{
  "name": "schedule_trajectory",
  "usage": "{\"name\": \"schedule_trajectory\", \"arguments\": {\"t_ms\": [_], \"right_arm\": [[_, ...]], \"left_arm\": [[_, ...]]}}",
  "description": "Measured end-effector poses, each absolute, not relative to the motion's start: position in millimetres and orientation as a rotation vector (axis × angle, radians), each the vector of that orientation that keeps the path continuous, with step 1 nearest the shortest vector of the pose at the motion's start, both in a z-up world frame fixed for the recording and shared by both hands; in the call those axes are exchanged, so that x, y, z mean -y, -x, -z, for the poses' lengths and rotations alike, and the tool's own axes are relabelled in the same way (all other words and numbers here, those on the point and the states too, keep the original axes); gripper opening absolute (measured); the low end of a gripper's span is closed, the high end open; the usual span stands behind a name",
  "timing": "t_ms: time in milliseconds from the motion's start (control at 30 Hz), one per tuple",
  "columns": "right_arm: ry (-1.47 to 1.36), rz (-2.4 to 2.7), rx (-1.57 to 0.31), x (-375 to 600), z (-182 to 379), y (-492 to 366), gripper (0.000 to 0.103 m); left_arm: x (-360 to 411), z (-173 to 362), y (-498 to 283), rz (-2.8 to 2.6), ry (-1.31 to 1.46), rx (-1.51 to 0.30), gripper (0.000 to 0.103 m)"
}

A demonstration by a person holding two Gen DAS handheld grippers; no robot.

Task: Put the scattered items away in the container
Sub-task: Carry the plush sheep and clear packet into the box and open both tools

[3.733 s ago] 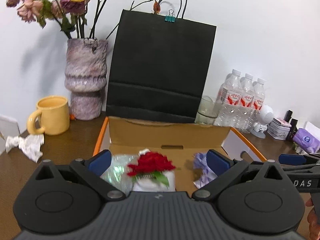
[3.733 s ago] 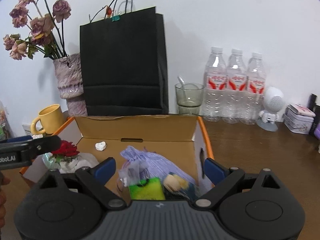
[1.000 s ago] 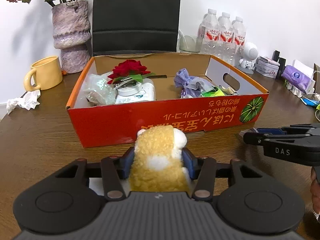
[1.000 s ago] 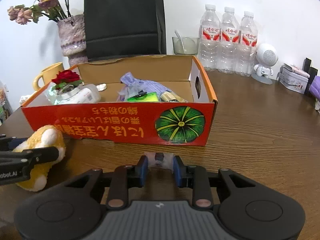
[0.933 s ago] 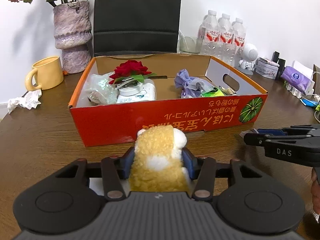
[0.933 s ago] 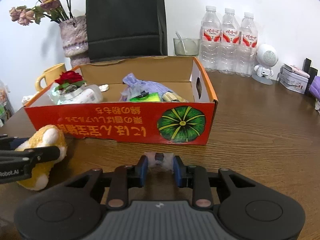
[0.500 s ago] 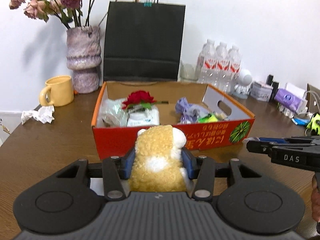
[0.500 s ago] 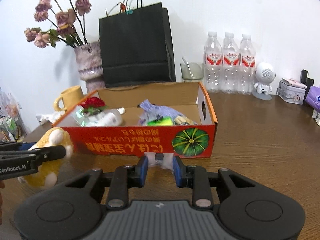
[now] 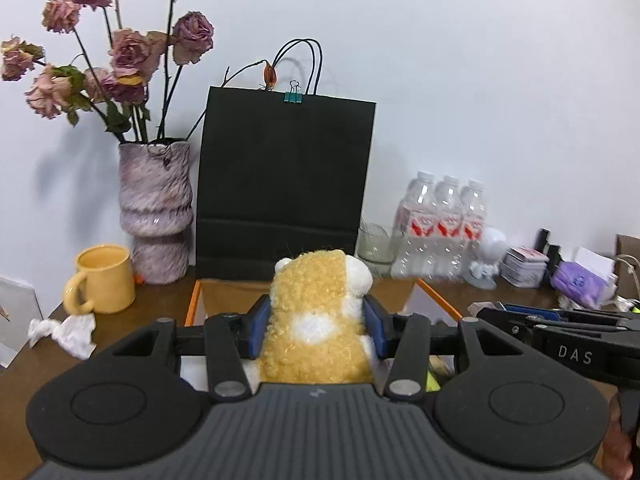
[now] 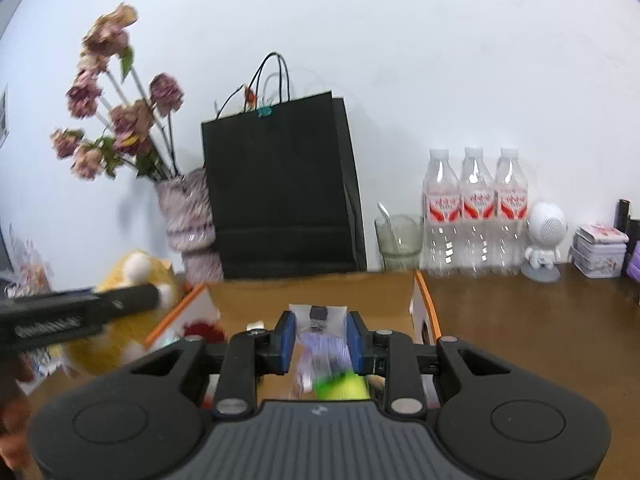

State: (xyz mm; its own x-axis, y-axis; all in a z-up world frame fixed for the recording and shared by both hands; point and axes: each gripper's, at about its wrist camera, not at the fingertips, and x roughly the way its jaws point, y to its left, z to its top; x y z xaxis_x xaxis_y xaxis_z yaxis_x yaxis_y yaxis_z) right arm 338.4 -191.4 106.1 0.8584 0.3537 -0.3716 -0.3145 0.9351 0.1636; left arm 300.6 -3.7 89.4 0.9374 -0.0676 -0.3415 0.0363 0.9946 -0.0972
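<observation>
— Both hands are up over the cardboard box (image 10: 424, 300) now. What should happen for this drop to go well?

— I'd say carry each load well past the near wall before letting go. The left tool (image 9: 316, 326) is clamped on the plush toy (image 9: 320, 320), its blue pads pressed into the fur on either side, and the toy is bulky, so it wants a free patch of the box floor, not a landing on the things already inside. Lower it, then spread the fingers.

— And the right tool (image 10: 320, 336)?

— It pinches a small clear packet (image 10: 319, 314) with something dark in it, the pads closed on its two edges. The packet looks light and flat; dropped from high it could flutter and miss, so I'd bring it down close over the box first. The two tools are also side by side, so keep them apart while they descend.

— What does the toy look like?

— Curly yellow-gold fleece, a white patch on its back, a white ear or paw at the top. Soft, squashes under the pads. It hangs in the air above the near end of the box, not touching the tabletop (image 10: 520, 320).

— Anything in the box?

— A purple pouch (image 10: 324, 350) and something bright green (image 10: 340, 386) under the right tool; the view is blurred, so I can't say more.
</observation>
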Motion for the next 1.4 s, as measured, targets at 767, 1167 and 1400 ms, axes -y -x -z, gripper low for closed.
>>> {"name": "schedule_trajectory", "arguments": {"t_ms": [767,1167,1400], "right_arm": [[-0.007,-0.283,-0.571,168,-58,-457,0.089],[-0.018,-0.317,-0.597,170,-66,-450,0.099],[0.014,-0.333,-0.578,165,-71,-443,0.103]], "left_arm": [[1,-41,-398,-0.056,0.034,-0.389,0.103],[-9,-48,-389,-0.057,0.087,-0.402,0.103],[-14,-47,-388,-0.048,0.127,-0.426,0.103]]}}
